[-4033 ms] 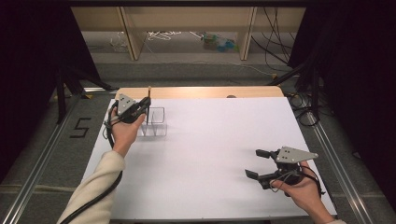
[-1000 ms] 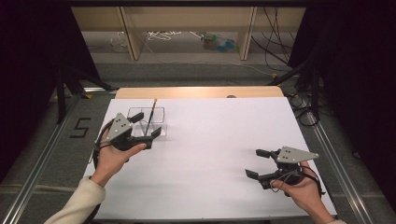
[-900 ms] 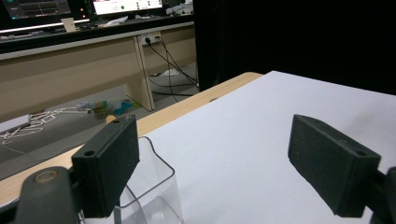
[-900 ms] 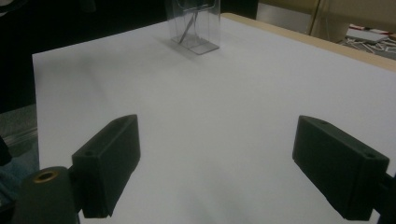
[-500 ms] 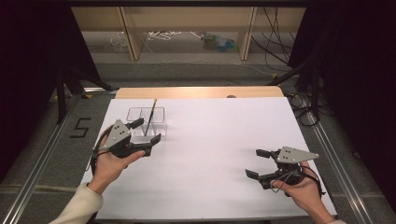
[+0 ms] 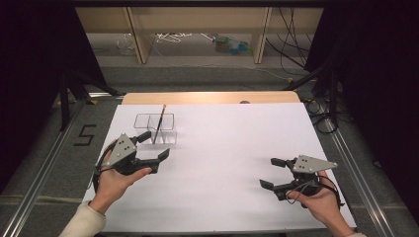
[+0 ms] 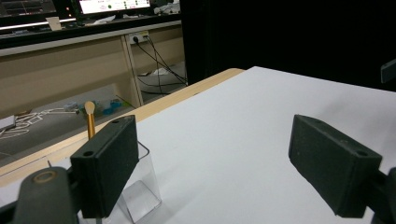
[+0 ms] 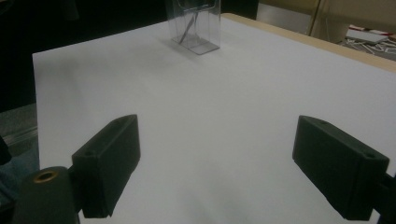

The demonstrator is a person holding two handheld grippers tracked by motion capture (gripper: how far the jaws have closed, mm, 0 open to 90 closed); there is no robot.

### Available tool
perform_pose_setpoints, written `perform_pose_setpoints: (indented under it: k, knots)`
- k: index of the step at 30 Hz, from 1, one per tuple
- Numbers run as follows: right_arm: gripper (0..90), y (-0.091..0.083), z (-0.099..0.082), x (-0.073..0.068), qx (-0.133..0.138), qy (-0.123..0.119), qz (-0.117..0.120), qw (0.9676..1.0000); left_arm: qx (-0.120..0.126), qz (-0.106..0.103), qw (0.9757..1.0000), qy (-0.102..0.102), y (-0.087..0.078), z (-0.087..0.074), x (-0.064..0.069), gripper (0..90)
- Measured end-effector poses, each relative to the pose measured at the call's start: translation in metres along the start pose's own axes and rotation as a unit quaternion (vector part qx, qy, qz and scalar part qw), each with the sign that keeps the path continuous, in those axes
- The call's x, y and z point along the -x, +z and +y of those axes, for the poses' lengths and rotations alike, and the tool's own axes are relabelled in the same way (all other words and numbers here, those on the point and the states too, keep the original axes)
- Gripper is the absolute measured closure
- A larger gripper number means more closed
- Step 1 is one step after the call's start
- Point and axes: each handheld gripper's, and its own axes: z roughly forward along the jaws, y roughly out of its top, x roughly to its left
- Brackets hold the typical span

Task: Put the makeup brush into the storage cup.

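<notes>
While both claws gape empty, left claw (image 6: 153,144) beside the clear holder (image 6: 155,127), a floor mark (image 6: 84,135) reads "5".

**Dark drapes, bright white surface**

Black curtains (image 6: 34,74) hang on both sides. Beyond the white surface (image 6: 222,148) stands a wooden shelf unit (image 6: 197,29), with loose cables (image 6: 173,38) tangled on the grey floor (image 6: 197,74). A "5" (image 6: 85,135) marks the floor at left.
</notes>
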Motion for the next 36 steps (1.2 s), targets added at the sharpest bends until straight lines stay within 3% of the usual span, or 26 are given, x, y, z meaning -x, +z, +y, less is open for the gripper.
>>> perform_pose_setpoints:
  k: [36]
  knots:
    - [15.9, -0.001, 0.001, -0.001, -0.008, -0.001, -0.002, 1.0, 0.006, -0.012, 0.9999, 0.002, -0.026, -0.01, 0.012, 15.8]
